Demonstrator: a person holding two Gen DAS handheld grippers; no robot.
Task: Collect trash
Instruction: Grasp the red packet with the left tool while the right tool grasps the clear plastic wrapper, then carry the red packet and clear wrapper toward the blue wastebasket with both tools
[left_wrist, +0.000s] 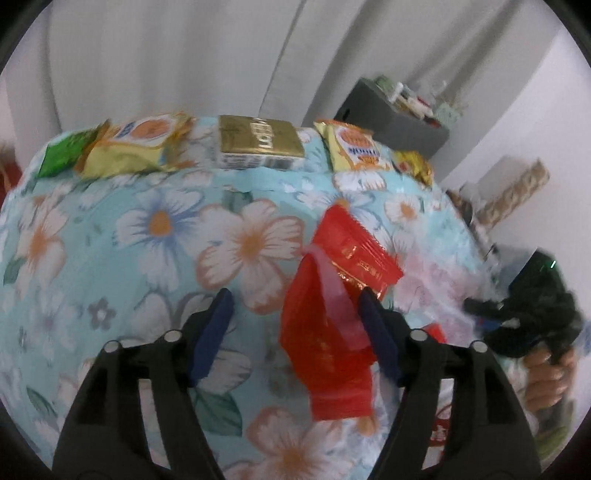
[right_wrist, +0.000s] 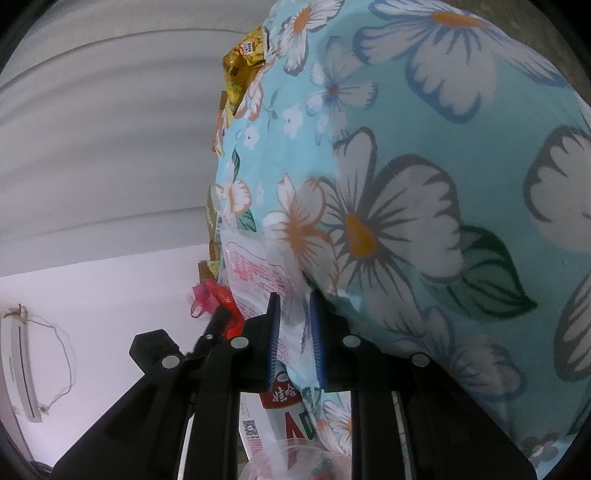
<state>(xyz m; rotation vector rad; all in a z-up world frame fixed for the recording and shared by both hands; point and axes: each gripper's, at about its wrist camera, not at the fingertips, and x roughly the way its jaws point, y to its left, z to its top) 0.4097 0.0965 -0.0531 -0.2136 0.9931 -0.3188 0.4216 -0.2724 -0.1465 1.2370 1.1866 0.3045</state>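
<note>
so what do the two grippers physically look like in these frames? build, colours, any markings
Both match: the left gripper and right gripper have matte black slotted plastic arms, round silver fasteners at the joints, and flat blue pads on the fingers. No cables or markings visible. A bare hand grips the right one's handle; no sleeve visible.

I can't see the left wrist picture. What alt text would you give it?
An open left gripper hovers over a floral tablecloth, a red wrapper draped against its right-hand finger. Snack packets and a gold box line the far edge.
</note>
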